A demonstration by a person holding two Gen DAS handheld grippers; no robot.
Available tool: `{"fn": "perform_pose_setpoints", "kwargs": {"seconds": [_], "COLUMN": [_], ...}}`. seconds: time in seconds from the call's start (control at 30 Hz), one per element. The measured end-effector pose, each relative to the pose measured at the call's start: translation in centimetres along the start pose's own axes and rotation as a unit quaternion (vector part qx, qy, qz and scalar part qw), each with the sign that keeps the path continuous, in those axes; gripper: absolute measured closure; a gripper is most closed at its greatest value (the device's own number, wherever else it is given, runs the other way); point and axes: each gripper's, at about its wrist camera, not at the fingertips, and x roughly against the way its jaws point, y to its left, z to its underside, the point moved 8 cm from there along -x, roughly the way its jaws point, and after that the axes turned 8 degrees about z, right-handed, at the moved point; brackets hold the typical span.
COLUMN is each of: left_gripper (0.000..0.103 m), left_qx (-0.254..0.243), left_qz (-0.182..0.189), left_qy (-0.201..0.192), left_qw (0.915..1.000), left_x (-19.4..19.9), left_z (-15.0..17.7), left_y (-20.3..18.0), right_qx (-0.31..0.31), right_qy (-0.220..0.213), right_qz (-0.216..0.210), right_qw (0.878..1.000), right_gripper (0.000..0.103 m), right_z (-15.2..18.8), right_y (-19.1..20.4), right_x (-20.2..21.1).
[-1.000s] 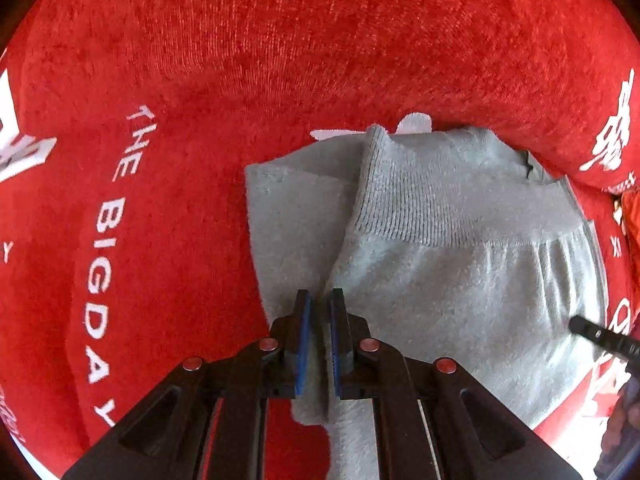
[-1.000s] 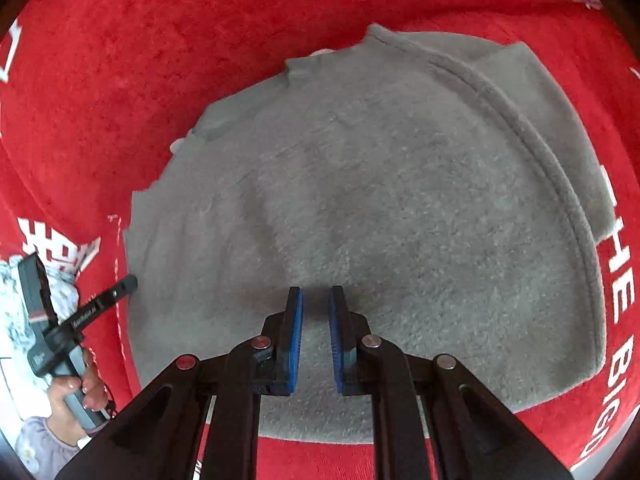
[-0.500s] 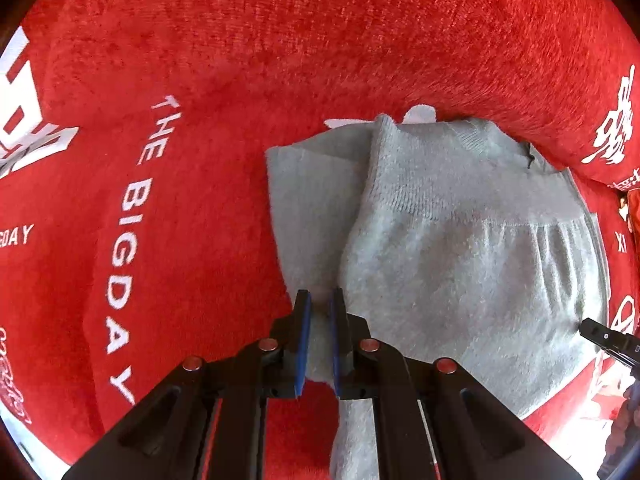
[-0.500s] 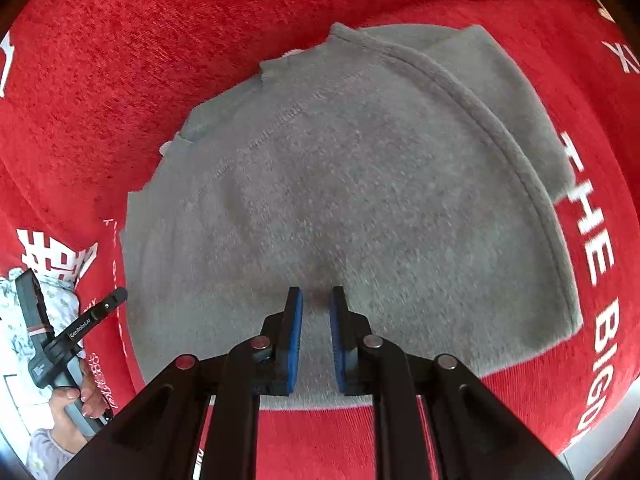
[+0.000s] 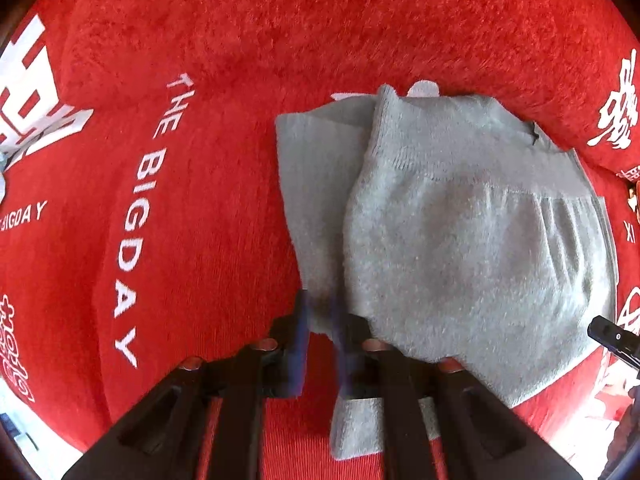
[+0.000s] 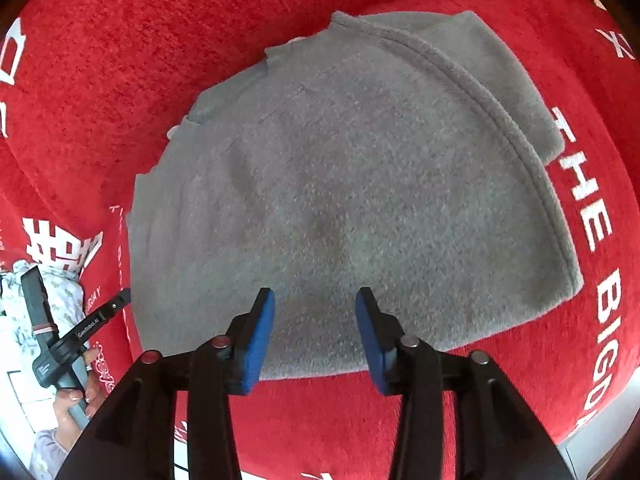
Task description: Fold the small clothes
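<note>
Motion blur smears the left gripper (image 5: 320, 320), whose jaws have just been opening astride the edge of the grey garment (image 6: 340, 200) lying folded on the red blanket (image 6: 120, 60), ribbed waistband away from it, while the right gripper (image 6: 316, 320) likewise spreads, empty, above it.

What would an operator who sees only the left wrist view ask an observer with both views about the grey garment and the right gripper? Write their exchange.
Operator: Is the right gripper gripping the grey garment?
Observer: No. The right gripper has just been opening; its blue pads stand apart above the grey garment's near edge.
Operator: Anything beside the garment on that side?
Observer: A white patterned cloth lies beyond the garment's left edge.
</note>
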Motion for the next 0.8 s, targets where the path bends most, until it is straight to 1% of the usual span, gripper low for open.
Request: {"fn": "perform_pose_setpoints", "kwargs": {"seconds": [0.03,0.07,0.13,0.17,0.3,0.37,0.47,0.5,0.53,0.57,0.67,0.73,0.8], "left_gripper": [0.017,0.008,0.008,0.008,0.008,0.008,0.008,0.008,0.008,0.008,0.009,0.009,0.009], "left_qx": [0.005,0.007,0.001,-0.001,0.002,0.008,0.011,0.009,0.006,0.004,-0.002,-0.002,-0.003], "left_qz": [-0.01,-0.015,-0.012,-0.018,-0.032,-0.034,-0.044,-0.05,-0.051,-0.052,-0.052,-0.047,-0.035], "left_qy": [-0.004,-0.015,-0.02,-0.019,-0.019,-0.018,-0.012,-0.008,-0.007,-0.005,-0.008,-0.017,-0.03], "left_qw": [0.9999,0.9997,0.9997,0.9997,0.9993,0.9992,0.9989,0.9987,0.9987,0.9986,0.9986,0.9987,0.9989], "left_x": [0.2,0.7,1.1,1.2,1.3,1.3,1.2,1.2,1.1,1.1,1.1,1.4,1.6], "left_z": [0.1,0.1,0.1,0.2,0.4,0.5,0.6,0.7,0.8,0.9,0.9,0.5,-0.4], "left_y": [0.3,0.5,0.3,0.3,0.5,0.7,0.9,1.0,1.0,1.0,1.1,1.1,0.9], "right_qx": [0.003,0.005,0.012,0.015,0.026,0.031,0.045,0.05,0.057,0.061,0.081,0.099,0.108], "right_qy": [-0.001,-0.002,-0.002,-0.002,0.004,0.006,0.004,0.001,-0.003,-0.005,-0.015,-0.003,0.02], "right_qz": [0.001,0.001,-0.002,-0.005,-0.015,-0.021,-0.025,-0.026,-0.028,-0.032,-0.05,-0.062,-0.083], "right_qw": [1.0,1.0,1.0,1.0,1.0,0.999,0.999,0.998,0.998,0.998,0.995,0.993,0.99], "right_gripper": [0.051,0.046,0.042,0.039,0.023,0.022,0.015,0.01,0.009,0.001,0.0,0.0,0.0], "right_z": [0.1,0.2,0.4,0.5,1.0,1.4,1.8,2.0,2.2,2.3,2.8,3.5,4.2], "right_y": [0.2,0.3,0.7,0.9,1.9,2.4,3.2,3.5,3.8,4.1,5.4,6.5,7.4], "right_x": [0.0,0.1,0.2,0.2,0.0,0.1,0.1,0.1,0.2,0.3,0.4,0.2,-0.1]}}
